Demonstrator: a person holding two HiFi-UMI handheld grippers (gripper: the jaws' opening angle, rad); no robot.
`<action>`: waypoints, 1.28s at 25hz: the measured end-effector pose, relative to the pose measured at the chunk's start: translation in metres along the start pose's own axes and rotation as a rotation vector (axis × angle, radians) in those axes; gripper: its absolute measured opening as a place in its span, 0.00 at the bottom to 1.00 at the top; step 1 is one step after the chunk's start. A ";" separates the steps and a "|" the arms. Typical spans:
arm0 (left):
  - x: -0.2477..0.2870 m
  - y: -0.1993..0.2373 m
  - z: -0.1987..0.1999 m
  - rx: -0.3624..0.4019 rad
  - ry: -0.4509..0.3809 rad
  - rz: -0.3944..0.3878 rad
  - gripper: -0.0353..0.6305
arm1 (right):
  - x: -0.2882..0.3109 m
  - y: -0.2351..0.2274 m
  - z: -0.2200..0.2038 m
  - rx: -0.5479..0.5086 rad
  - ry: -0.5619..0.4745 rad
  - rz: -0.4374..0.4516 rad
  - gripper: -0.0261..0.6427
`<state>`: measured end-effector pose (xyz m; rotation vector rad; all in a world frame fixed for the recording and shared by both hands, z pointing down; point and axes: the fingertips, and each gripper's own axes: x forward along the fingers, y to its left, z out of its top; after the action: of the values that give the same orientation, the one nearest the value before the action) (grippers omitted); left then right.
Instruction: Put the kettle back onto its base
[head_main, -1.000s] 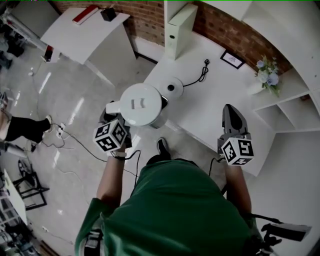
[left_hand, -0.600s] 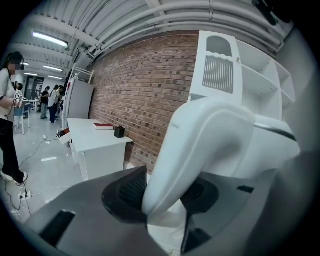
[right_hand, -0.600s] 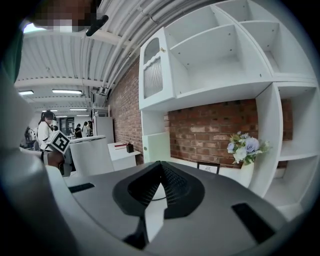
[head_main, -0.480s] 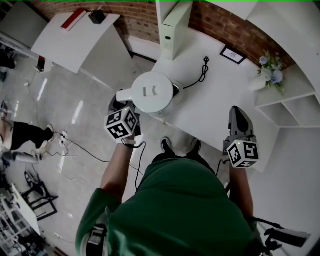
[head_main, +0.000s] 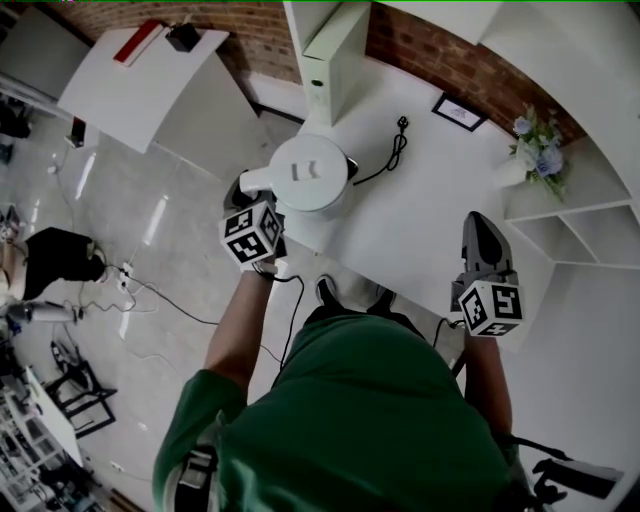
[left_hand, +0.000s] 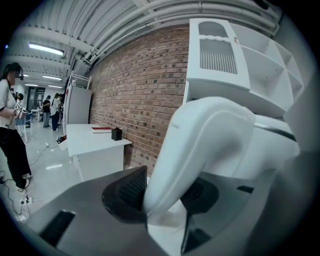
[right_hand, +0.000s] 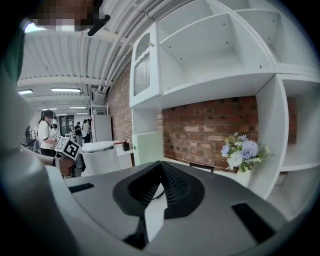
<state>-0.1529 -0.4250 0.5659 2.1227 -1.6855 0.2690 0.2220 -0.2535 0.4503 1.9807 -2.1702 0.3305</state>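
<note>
Kettle hovers above the table corner where the cord ends, left tongs clamping its handle to carry it; right tongs closed, empty, aside

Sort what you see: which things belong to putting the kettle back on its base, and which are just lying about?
Job: kettle, left gripper shut on its handle, power cord.
Lying about: picture frame, flowers, box file, red book; right gripper idle, shut.
</note>
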 end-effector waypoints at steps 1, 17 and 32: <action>0.005 -0.003 -0.003 0.001 0.004 0.004 0.32 | 0.003 -0.003 -0.002 0.002 0.004 0.005 0.07; 0.043 -0.022 -0.029 0.027 0.046 0.025 0.32 | 0.022 -0.023 -0.016 0.004 0.063 0.046 0.07; 0.051 -0.016 -0.047 0.048 0.057 0.026 0.32 | 0.024 -0.019 -0.020 0.021 0.072 0.058 0.07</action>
<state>-0.1204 -0.4468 0.6248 2.1082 -1.6912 0.3773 0.2382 -0.2722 0.4769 1.8887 -2.1919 0.4278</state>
